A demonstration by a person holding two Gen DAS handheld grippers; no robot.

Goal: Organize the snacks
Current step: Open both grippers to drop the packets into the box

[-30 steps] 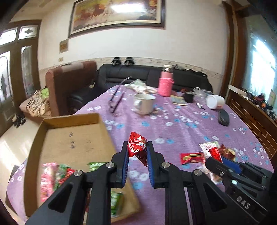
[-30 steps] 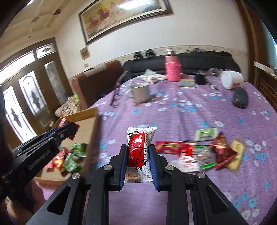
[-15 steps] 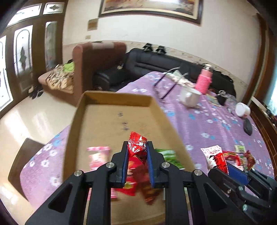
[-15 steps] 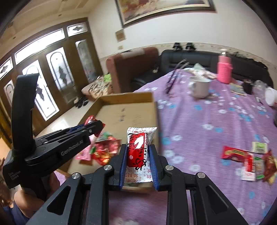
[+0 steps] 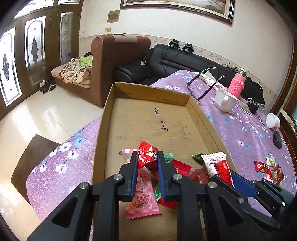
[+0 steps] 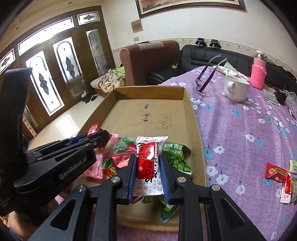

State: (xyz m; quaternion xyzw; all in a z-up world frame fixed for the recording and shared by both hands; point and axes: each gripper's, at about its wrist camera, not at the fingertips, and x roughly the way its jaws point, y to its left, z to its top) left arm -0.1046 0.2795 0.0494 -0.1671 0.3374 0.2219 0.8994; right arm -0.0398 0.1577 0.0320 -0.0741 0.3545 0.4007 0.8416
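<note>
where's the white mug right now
The white ceramic mug stands on the purple flowered tablecloth, far right in the right wrist view, between the purple-framed glasses and the pink knit-sleeved bottle.

Your left gripper point(image 5: 147, 165) covers the middle of the pink packet point(image 5: 142, 200), so its print reads only in part. Your right gripper point(image 6: 147, 166) hides the lower end of the red and white packet point(image 6: 148, 159) and most of the green pea bag point(image 6: 176, 159) (its lettering breaks off). The painting point(image 6: 189, 5) is cut by the top edge. The handwriting on the cardboard box point(image 5: 148, 118) is too small to read.
</note>
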